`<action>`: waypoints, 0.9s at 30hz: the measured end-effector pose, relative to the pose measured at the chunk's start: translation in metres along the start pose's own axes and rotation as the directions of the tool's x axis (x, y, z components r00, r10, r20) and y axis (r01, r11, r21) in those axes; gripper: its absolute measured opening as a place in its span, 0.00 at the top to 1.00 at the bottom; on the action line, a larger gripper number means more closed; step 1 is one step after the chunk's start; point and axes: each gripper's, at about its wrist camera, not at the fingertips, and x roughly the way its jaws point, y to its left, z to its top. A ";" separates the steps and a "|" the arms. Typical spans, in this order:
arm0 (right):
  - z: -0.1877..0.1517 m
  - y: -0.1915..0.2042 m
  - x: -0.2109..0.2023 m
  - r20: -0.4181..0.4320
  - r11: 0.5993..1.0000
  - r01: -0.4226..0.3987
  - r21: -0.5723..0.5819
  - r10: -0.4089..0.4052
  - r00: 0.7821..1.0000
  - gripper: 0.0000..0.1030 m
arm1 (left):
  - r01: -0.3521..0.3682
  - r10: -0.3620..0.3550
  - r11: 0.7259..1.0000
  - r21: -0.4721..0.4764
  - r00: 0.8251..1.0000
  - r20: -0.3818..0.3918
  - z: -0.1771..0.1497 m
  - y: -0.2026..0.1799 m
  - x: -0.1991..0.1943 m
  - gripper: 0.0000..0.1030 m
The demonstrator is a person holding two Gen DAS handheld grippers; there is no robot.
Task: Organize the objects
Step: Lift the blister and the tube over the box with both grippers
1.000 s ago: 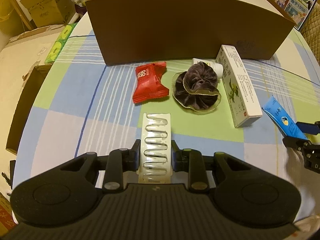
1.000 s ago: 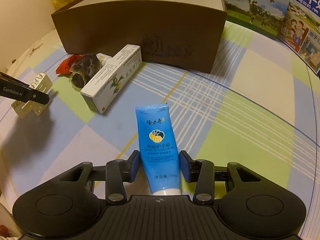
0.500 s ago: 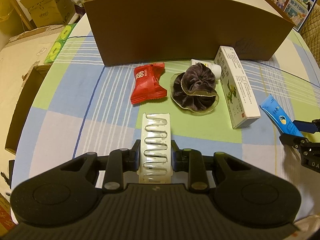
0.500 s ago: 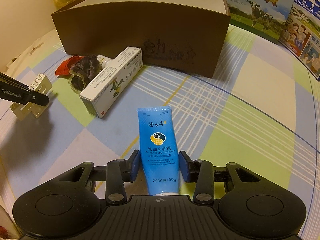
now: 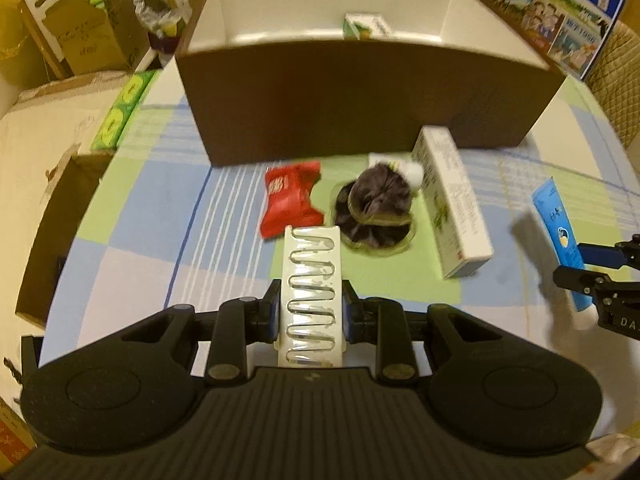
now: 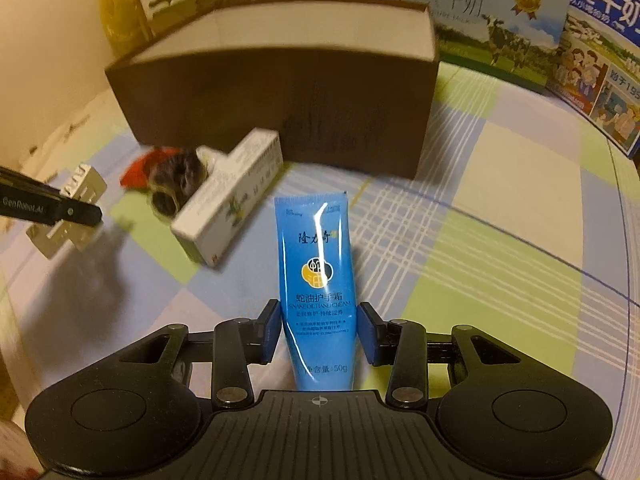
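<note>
My left gripper (image 5: 310,312) is shut on a white card of wavy metal clips (image 5: 312,276), held above the checked cloth. Beyond it lie a red snack packet (image 5: 290,204), a dark scrunchie (image 5: 376,208), a small white bottle (image 5: 400,166) and a long white carton (image 5: 452,204). My right gripper (image 6: 319,332) is shut on a blue hand cream tube (image 6: 316,264), whose free end hangs clear of the cloth. The open brown box (image 5: 360,100) stands behind, with a small white and green pack (image 5: 366,26) inside. The same box (image 6: 280,92) fills the right wrist view's middle.
Milk cartons (image 6: 500,28) stand at the back right of the table. Cardboard boxes (image 5: 72,28) and a green pack (image 5: 120,116) sit off the table's left edge. The checked tablecloth (image 6: 500,240) is bare to the right of the tube.
Both views have tipped up, so the box's inside now shows in the left wrist view. The blue tube has come up off the cloth in my right gripper.
</note>
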 end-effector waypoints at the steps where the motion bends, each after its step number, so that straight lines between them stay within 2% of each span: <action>1: 0.002 0.000 -0.003 0.015 1.000 -0.003 0.009 0.002 1.000 0.64 | 0.002 -0.002 1.000 0.003 1.000 0.012 0.002 -0.001 -0.004 0.77; 12: 0.038 -0.003 -0.036 0.171 0.995 -0.057 0.078 0.043 0.984 0.64 | 0.015 -0.019 1.000 0.027 0.988 0.152 0.037 -0.005 -0.042 0.77; 19: 0.078 -0.009 -0.048 0.259 0.992 -0.083 0.096 0.056 0.964 0.64 | -0.009 0.002 0.999 0.032 0.974 0.226 0.072 -0.001 -0.052 0.77; 27: 0.128 -0.014 -0.055 0.358 0.995 -0.067 0.077 0.036 0.933 0.64 | -0.022 0.014 0.999 0.026 0.957 0.289 0.115 0.006 -0.057 0.77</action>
